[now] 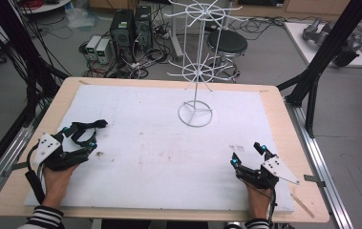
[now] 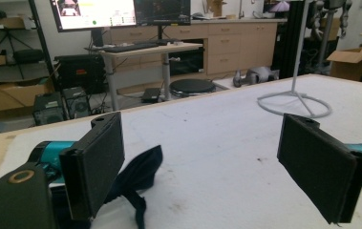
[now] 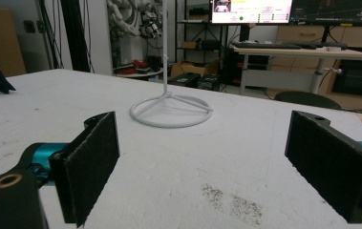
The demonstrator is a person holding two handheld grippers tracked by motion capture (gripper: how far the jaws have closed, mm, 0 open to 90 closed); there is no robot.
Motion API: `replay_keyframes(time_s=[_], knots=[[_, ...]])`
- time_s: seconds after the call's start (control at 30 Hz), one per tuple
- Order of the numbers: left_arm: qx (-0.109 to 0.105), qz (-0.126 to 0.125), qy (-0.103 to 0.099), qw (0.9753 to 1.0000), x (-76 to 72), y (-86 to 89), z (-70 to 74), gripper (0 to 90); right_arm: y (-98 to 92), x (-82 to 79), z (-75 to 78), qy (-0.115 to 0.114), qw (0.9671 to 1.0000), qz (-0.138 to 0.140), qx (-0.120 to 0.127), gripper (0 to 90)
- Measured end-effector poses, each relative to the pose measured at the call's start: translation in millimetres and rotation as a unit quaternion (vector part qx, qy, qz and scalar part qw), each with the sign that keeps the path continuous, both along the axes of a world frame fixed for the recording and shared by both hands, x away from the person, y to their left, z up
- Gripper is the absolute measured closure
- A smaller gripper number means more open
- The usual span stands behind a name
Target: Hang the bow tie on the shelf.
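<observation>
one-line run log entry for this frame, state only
left gripper: open, jaws beside black strap | right gripper: open, holds nothing | white wire rack: upright, far middle of table, nothing hung on it

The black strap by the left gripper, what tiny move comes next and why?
Probably nudge the left gripper forward and close on the black strap. Its jaws stand open, and the strap lies loose on the white mat beside one jaw, not yet gripped.

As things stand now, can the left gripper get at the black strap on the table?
Probably yes. The left gripper has its jaws wide open, and the black strap lies right at them on the white mat, with nothing between.
</observation>
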State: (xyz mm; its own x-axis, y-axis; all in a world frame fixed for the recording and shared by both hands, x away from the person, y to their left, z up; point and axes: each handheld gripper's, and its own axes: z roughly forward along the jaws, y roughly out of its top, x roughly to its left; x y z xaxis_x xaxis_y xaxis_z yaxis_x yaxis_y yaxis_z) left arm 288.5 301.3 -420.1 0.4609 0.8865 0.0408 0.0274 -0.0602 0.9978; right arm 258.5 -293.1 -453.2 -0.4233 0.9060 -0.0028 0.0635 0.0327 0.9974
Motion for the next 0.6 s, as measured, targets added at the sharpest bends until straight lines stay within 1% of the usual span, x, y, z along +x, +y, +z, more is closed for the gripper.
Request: replay_keyframes(time_s=[0.03, 0.07, 0.2, 0.3, 0.37, 0.5, 0.57, 0.6], knots=[[0.004, 0.003, 0.003, 1.0000, 0.7, 2.4, 2.7, 16.4, 0.0, 0.0, 0.0, 0.000, 1.0000, 0.000, 0.000, 10.5], [0.003, 0.004, 0.005, 1.0000, 1.5, 4.5, 5.0, 16.4, 0.0, 0.0, 0.0, 0.000, 1.0000, 0.000, 0.000, 10.5], [0.016, 0.013, 0.024, 0.9995, 5.0, 12.4, 12.7, 16.4, 0.1, 0.0, 0.0, 0.001, 1.0000, 0.000, 0.001, 10.5], [0.028, 0.018, 0.040, 0.9987, 8.6, 17.9, 17.1, 16.4, 0.1, 0.0, 0.0, 0.001, 1.0000, -0.001, 0.001, 10.5], [0.032, 0.024, 0.047, 0.9981, 10.7, 20.9, 19.3, 16.4, 0.1, 0.0, 0.0, 0.002, 1.0000, 0.000, 0.001, 10.5], [0.040, 0.034, 0.064, 0.9966, 16.6, 25.8, 21.4, 16.4, 0.3, -0.1, 0.0, 0.003, 1.0000, 0.000, 0.002, 10.5], [0.040, 0.037, 0.079, 0.9954, 21.7, 27.4, 22.2, 16.5, 0.1, 0.1, 0.0, 0.001, 1.0000, -0.001, 0.000, 10.5], [0.045, 0.040, 0.086, 0.9945, 24.9, 27.5, 22.6, 16.5, 0.3, 0.1, 0.0, 0.002, 1.0000, 0.000, 0.001, 10.5]])
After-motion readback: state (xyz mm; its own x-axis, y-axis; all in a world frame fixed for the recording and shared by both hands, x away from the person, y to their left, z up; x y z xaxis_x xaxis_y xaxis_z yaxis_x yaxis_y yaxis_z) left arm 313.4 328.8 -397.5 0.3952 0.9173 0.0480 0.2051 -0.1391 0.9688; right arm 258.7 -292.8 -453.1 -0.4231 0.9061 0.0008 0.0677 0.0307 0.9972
